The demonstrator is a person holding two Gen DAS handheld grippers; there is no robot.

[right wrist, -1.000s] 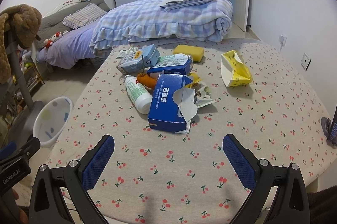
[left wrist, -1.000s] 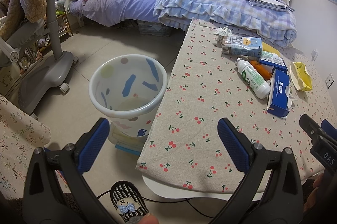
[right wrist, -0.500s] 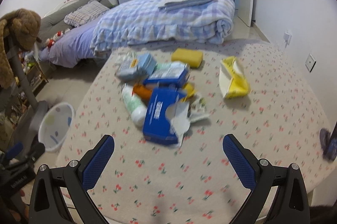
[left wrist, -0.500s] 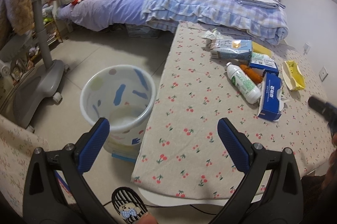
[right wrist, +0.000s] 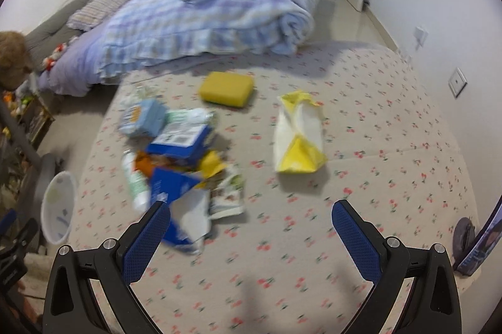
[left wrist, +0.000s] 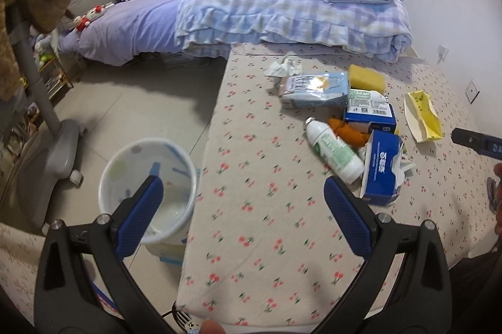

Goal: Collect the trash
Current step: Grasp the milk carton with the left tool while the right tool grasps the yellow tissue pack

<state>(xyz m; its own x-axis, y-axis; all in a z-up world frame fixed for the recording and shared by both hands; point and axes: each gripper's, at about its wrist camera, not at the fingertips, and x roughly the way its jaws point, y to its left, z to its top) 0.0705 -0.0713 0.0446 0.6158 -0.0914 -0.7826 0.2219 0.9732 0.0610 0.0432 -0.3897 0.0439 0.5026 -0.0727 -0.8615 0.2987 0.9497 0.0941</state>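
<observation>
Trash lies heaped on the cherry-print table (left wrist: 263,227): a white bottle (left wrist: 334,150), a torn blue tissue box (left wrist: 381,167), a light-blue carton (left wrist: 315,89), an orange wrapper (left wrist: 346,131) and a yellow-white carton (right wrist: 298,136). A white patterned bin (left wrist: 147,193) stands on the floor left of the table. My left gripper (left wrist: 243,214) is open above the table's left edge, with nothing between its fingers. My right gripper (right wrist: 251,235) is open over the table, its left finger (right wrist: 146,238) in front of the blue tissue box (right wrist: 175,193).
A yellow sponge (right wrist: 227,89) lies at the back of the table. A bed with a checked quilt (left wrist: 291,7) stands behind the table. A grey chair base (left wrist: 53,152) is on the floor near the bin. A dark object (right wrist: 464,236) sits at the table's right edge.
Both grippers have risen and moved forward over the table. The right one has come closer to the trash pile; its view is blurred by motion. Both stay open.
</observation>
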